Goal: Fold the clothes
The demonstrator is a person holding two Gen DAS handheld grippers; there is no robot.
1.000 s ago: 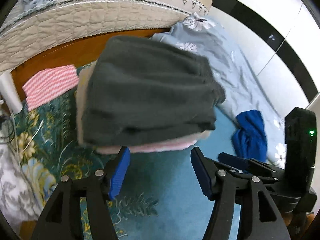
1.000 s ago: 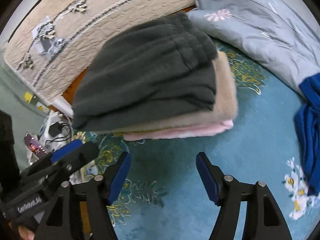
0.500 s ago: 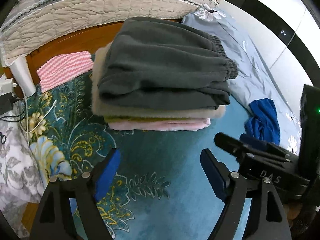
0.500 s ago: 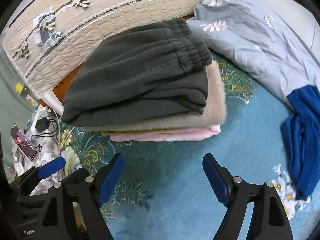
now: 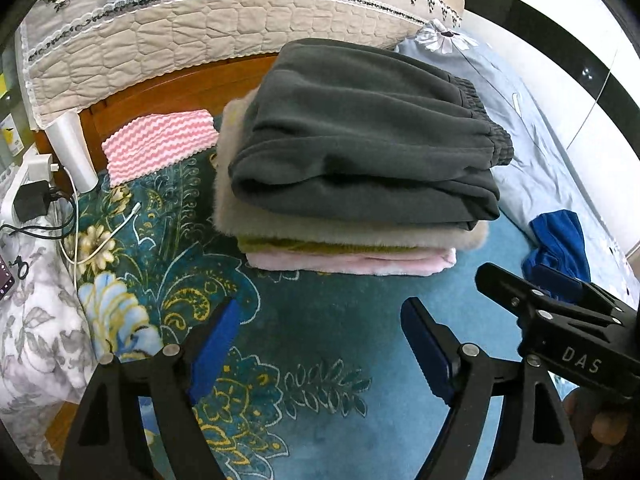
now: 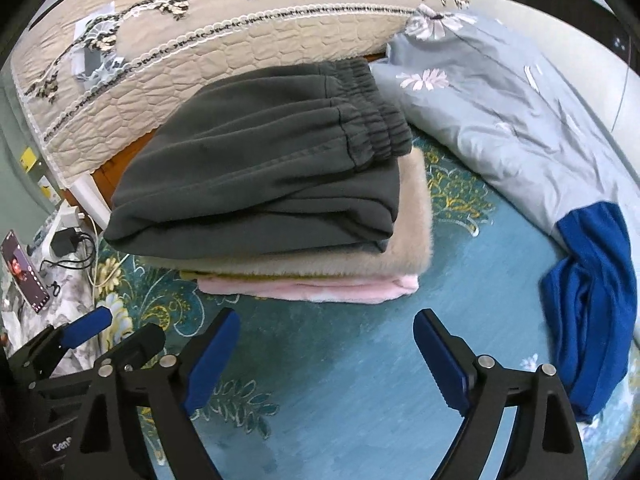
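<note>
Folded dark grey sweatpants (image 5: 360, 148) (image 6: 264, 176) lie on top of a stack with a beige fleece (image 5: 352, 236) (image 6: 412, 240) and a pink garment (image 5: 352, 260) (image 6: 312, 288) beneath, on the teal floral bedspread (image 5: 320, 360). A crumpled blue garment (image 5: 560, 244) (image 6: 592, 312) lies to the right. My left gripper (image 5: 320, 344) is open and empty, just in front of the stack. My right gripper (image 6: 326, 356) is open and empty, also in front of the stack. Each gripper shows at the edge of the other's view.
A quilted beige headboard cover (image 5: 200, 36) stands behind the stack. A pink zigzag cloth (image 5: 160, 148) lies to the left. A grey-blue floral quilt (image 6: 500, 104) is at the right. Chargers and cables (image 5: 40, 204) and a phone (image 6: 24, 272) are at the left edge.
Both grippers have drawn back from the stack, so it looks smaller and farther. The sweatpants rest settled on the stack. Both grippers stay open.
</note>
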